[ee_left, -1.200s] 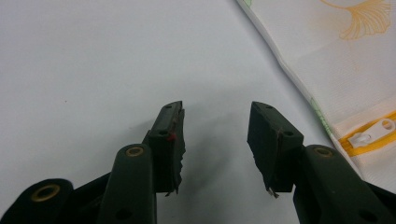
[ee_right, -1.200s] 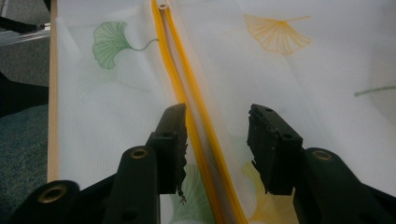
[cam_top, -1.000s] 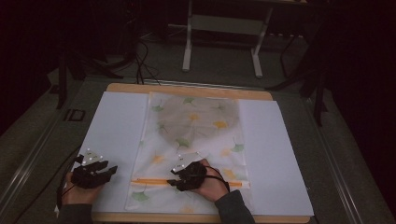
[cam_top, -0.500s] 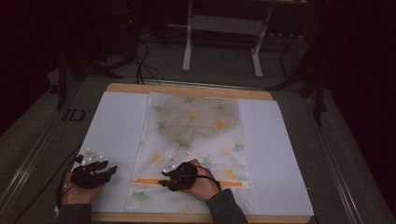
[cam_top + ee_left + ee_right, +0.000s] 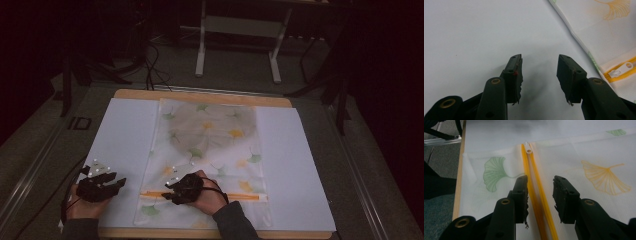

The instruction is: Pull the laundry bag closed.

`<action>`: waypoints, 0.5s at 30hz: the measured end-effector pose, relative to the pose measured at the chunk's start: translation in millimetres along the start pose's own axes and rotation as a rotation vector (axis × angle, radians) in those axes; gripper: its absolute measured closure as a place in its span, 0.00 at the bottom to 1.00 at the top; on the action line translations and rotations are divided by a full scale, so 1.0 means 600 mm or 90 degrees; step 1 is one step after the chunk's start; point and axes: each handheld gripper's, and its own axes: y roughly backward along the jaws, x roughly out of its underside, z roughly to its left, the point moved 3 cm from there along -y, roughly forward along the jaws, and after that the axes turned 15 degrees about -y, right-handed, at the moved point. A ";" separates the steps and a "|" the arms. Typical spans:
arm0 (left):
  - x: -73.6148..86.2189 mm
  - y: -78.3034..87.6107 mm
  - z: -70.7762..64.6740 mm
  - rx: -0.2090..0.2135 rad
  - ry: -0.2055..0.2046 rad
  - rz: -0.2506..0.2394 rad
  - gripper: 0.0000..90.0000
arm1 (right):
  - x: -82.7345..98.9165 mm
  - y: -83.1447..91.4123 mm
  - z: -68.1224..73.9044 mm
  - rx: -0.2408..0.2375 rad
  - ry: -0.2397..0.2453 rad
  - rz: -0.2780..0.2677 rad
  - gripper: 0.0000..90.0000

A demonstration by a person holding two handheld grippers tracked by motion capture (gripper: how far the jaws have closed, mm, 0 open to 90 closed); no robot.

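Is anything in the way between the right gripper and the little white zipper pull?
Nothing visible. The right gripper is open over the orange zipper, and the white zipper pull lies ahead with only bare zipper between them.

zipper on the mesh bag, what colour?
Orange-yellow zipper with a white pull tab, on the leaf-print bag. Clearest in the right gripper view.

no text, label, brand, number or sign can be read anywhere in these views.
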 end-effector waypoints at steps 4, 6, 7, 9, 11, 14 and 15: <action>0.000 0.000 0.000 0.000 0.000 0.000 0.62 | -0.003 -0.011 0.005 -0.007 0.007 0.006 0.71; 0.000 -0.001 0.000 0.001 0.000 0.000 0.62 | -0.005 -0.015 0.007 -0.008 0.006 0.007 0.71; 0.000 -0.001 0.000 0.002 0.000 0.000 0.62 | -0.007 -0.017 0.007 -0.010 0.005 0.003 0.71; 0.000 -0.001 0.000 0.002 -0.001 0.000 0.62 | -0.010 -0.021 0.008 -0.014 0.002 0.002 0.71; 0.000 -0.001 0.000 0.002 -0.001 0.000 0.62 | -0.012 -0.024 0.010 -0.014 0.002 0.002 0.72; 0.000 -0.001 0.000 0.002 -0.001 0.000 0.62 | -0.017 -0.030 0.014 -0.016 0.007 0.005 0.72; 0.000 -0.001 0.000 0.002 -0.001 0.000 0.62 | -0.018 -0.032 0.015 -0.016 0.007 0.002 0.73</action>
